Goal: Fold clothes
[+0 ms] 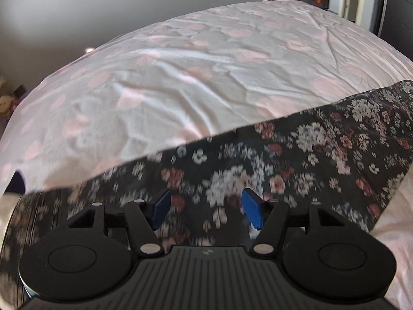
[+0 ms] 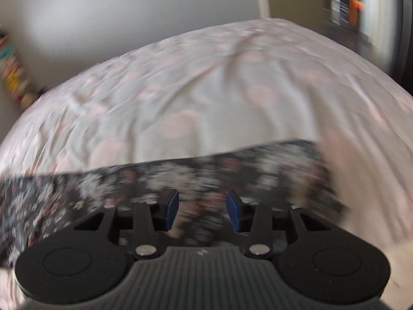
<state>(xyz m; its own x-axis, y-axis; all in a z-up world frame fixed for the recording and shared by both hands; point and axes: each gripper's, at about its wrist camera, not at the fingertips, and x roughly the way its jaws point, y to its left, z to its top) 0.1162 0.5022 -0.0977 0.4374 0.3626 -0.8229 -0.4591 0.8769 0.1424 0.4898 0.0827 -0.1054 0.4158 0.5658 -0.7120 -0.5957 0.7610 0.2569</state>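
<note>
Both grippers, left gripper and right gripper, are hovering with jaws spread, gripping nothing, over the dark floral garment lying across the bedspread at 6 o'clock; whichever fold stage, pinching edges squarely is advisable.

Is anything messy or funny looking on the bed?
Nothing looks torn or spilled. The dark flowery cloth lies slanted across the pink-spotted bedsheet, which is quite wrinkled. Both the left hand-held gripper and the right hand-held gripper are open above the cloth. The right view is blurry.
</note>
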